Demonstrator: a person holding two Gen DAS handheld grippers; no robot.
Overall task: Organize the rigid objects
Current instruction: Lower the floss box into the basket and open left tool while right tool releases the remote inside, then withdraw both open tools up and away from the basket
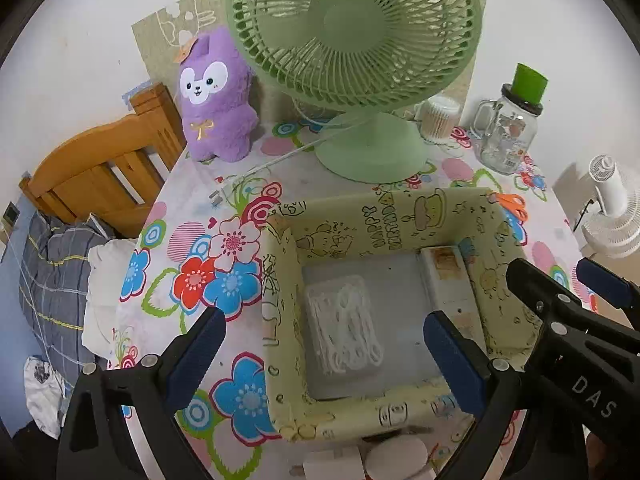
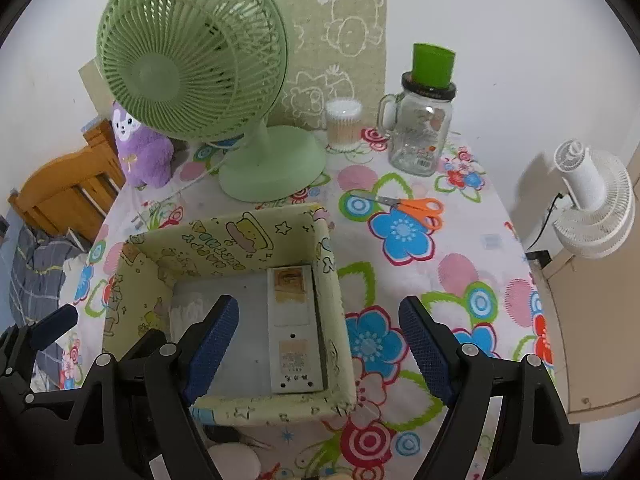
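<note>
**A:** What did the box look like?

**B:** The storage box (image 1: 384,216) was square and open-topped, its walls wrapped in pale yellow paper printed with cartoon doodles and "HAPPY BIRTHDAY" lettering. The floor inside was plain grey. It sat on the flowered tablecloth (image 1: 224,248), in front of the green desk fan (image 1: 356,40).

**A:** And inside it?

**B:** Two things. A clear plastic packet (image 1: 346,328) of white pieces lay flat on the floor toward the box's left side. A long grey-white flat device (image 2: 294,328) with tan labels lay along the right wall, touching it or very nearly so.

**A:** The tongs?

**B:** The left gripper (image 1: 324,356) stood spread wide above the box, one blue-padded finger over the tablecloth outside the left wall, the other over the inside; nothing was between the pads. The right gripper (image 2: 320,356) was also parted, straddling the box's right wall without touching it, and held nothing.

**A:** Anything left outside?

**B:** Orange-handled scissors (image 2: 416,208) lay on the cloth to the right of the box. A pale rounded object (image 1: 396,456) and a white block (image 1: 332,466) sat just in front of its near wall; I couldn't tell what they were. A purple plush (image 1: 216,96), a cotton swab tub (image 2: 343,124) and a glass jar (image 2: 420,132) with a green cup on top stood at the back.
</note>
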